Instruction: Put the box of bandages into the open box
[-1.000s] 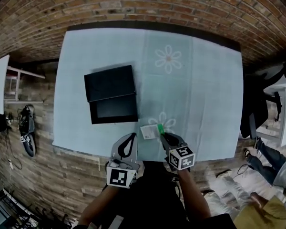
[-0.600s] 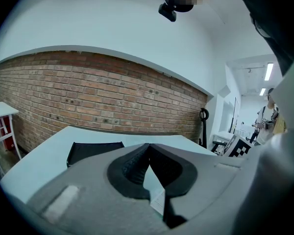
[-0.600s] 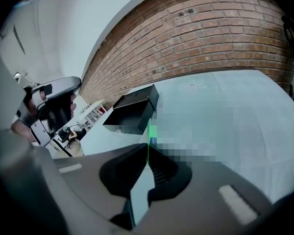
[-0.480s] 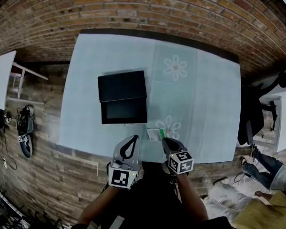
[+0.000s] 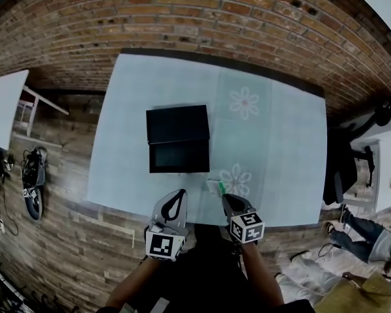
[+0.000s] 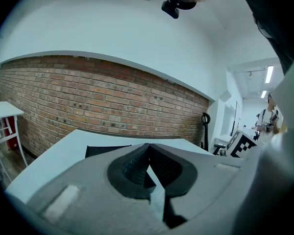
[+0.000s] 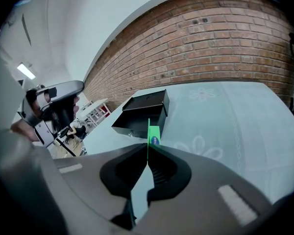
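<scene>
Starting nearest the camera, the person's dark sleeves (image 5: pixel 202 285) reach out from the bottom of the head view, each ending in a gripper with a marker cube. The left gripper (image 5: pixel 180 193) hangs over the table's near edge with its tips pressed together and nothing between them; its own view shows the left gripper (image 6: pixel 147 146) meeting at the tips, with only pale tabletop seen through the gap lower down. Just beside it, the right gripper (image 5: pixel 221 197) is clenched on the box of bandages (image 5: pixel 214 187), and its jaws have just been closing on it. In the right gripper view, the right gripper (image 7: pixel 147 150) pinches the box of bandages (image 7: pixel 153 133) edge-on, a thin green and white pack sticking up past the tips. That pack sits over the front strip of the pale blue table (image 5: pixel 124 142), next to a printed white flower (image 5: pixel 238 180) and short of the open box (image 5: pixel 178 148). The open box is black, near the table's middle, its lid (image 5: pixel 177 124) folded back on the far side. Beyond it a second flower (image 5: pixel 245 102) marks the cloth, and a brick wall (image 5: pixel 202 12) stands behind the table's far edge.
</scene>
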Available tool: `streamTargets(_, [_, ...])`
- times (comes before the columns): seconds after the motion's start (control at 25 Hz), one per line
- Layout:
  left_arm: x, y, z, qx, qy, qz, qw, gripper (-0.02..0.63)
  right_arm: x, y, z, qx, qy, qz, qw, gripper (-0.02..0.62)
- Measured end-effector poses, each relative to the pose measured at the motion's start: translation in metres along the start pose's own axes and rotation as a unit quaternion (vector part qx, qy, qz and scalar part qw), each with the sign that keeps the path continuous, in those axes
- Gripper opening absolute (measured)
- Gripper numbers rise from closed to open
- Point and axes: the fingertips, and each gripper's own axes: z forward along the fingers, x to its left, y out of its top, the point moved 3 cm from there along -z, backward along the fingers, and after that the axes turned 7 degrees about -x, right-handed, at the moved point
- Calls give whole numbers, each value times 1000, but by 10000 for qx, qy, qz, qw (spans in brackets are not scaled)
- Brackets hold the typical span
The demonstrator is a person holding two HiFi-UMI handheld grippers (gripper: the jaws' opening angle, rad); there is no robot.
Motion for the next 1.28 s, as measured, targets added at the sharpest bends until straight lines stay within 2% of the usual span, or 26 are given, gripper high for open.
streamTargets(0.16, [14,1,-14,2,41,-5,10000,-2,19,7,-5,-83,7,-192,9998,8])
streamTargets(0.64, [61,32,-51,-425,120,42,9990,-2,96,35,-5,-640,161,-600,9960,8])
streamTargets(1.0, [112,45,-94,-566,285,43,9980,-2,164,69,-9,-1147,245,-1020,9878,8])
streamTargets(1.28, [141,54,-118,-695,324,-48,9970,-3,197,101,-15,-1602,122,-1189,9798,8])
